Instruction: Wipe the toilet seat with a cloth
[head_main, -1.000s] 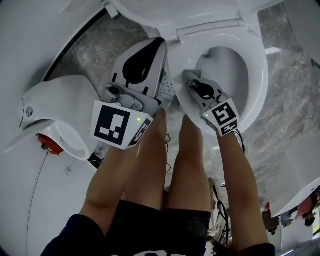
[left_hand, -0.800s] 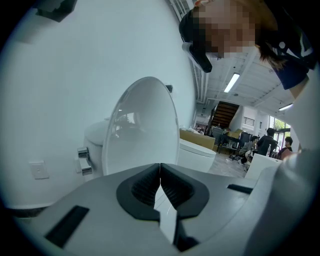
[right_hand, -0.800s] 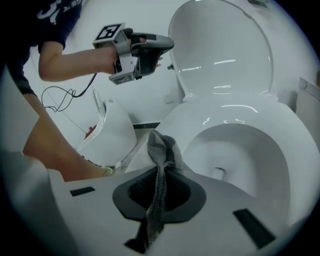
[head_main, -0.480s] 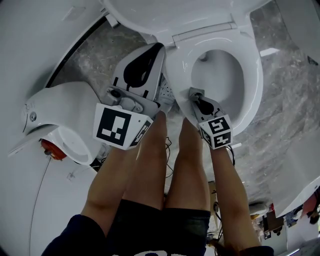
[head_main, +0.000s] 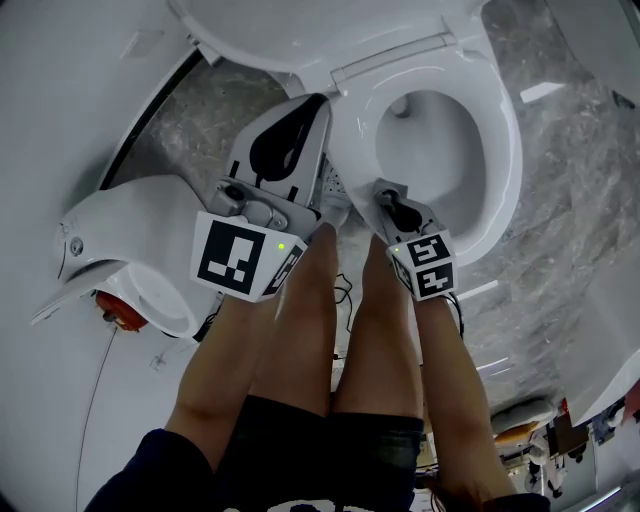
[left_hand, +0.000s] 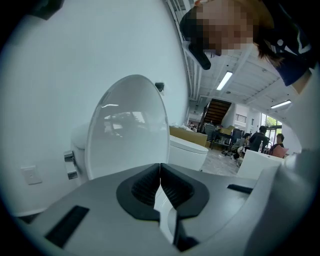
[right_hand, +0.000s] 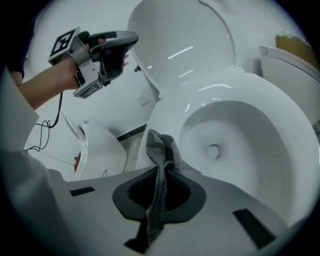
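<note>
The white toilet seat (head_main: 505, 140) is down and its lid (head_main: 300, 30) stands up. My right gripper (head_main: 388, 192) is shut on a grey mesh cloth (right_hand: 161, 150) at the seat's near left rim (right_hand: 165, 107); the cloth sticks up past the jaws and trails back between them. My left gripper (head_main: 318, 100) hovers left of the bowl, beside the lid's hinge, shut with nothing in it (left_hand: 160, 172). In the right gripper view the left gripper (right_hand: 131, 39) hangs in the air in front of the lid (right_hand: 185, 40). The cloth is hidden in the head view.
A white fixture (head_main: 140, 250) with a red part (head_main: 115, 305) stands on the floor at the left. The person's bare legs (head_main: 300, 330) and some cables (head_main: 345, 290) are close below the grippers. Grey marble floor (head_main: 570, 230) surrounds the toilet; a second toilet (left_hand: 187, 150) stands beyond.
My right gripper has drawn back toward the person with the cloth, from further along the seat's left side to its near left rim. The left gripper has hardly moved.
</note>
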